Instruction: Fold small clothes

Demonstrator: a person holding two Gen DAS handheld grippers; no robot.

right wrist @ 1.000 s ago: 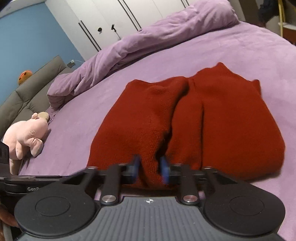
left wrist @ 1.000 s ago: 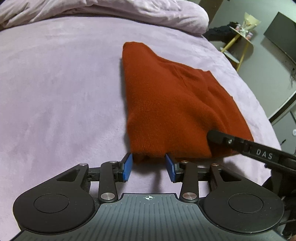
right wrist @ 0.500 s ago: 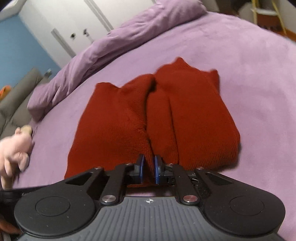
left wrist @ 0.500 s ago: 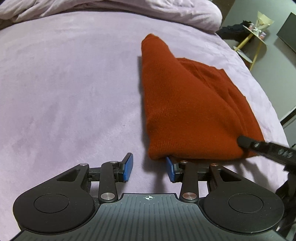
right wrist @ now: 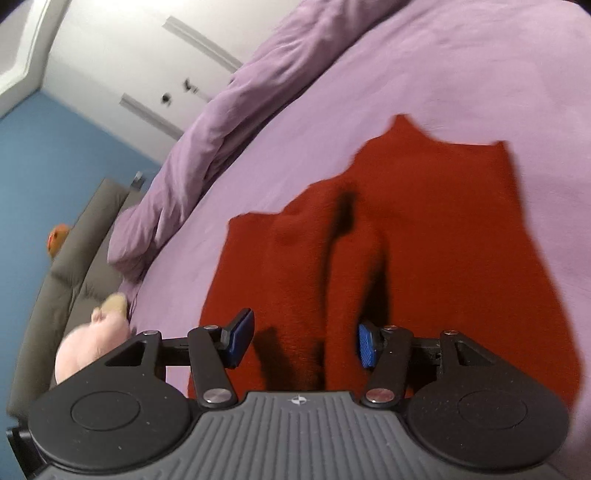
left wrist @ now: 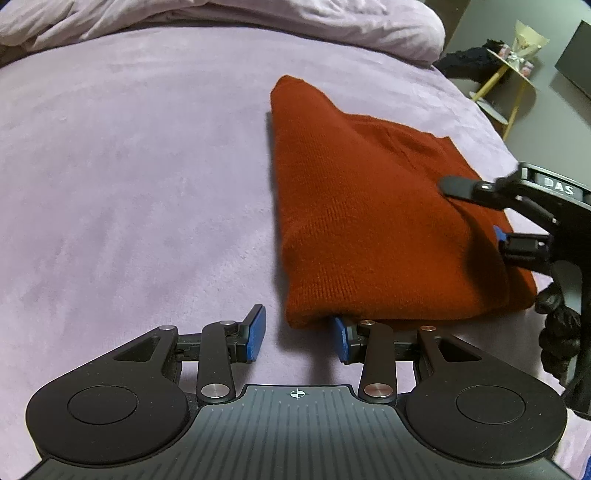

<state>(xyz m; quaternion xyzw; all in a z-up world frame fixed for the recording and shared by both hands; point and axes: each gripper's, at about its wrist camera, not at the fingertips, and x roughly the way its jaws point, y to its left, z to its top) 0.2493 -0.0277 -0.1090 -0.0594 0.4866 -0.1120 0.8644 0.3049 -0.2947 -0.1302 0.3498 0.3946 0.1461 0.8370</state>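
Purple bed (left wrist: 147, 184) fills both views; rumpled duvet (left wrist: 258, 22) along far edge. Rust-red knit garment (left wrist: 362, 221) lies folded on bed, right of centre in left wrist view, under right tongs in right wrist view. Grey sofa (right wrist: 74, 258) and pink plush toy (right wrist: 92, 339) beside bed. Left tongs (left wrist: 297, 334) released, jaws spread, right pad touching garment's near corner. Right tongs (right wrist: 303, 339) released, jaws wide apart above garment, holding nothing.
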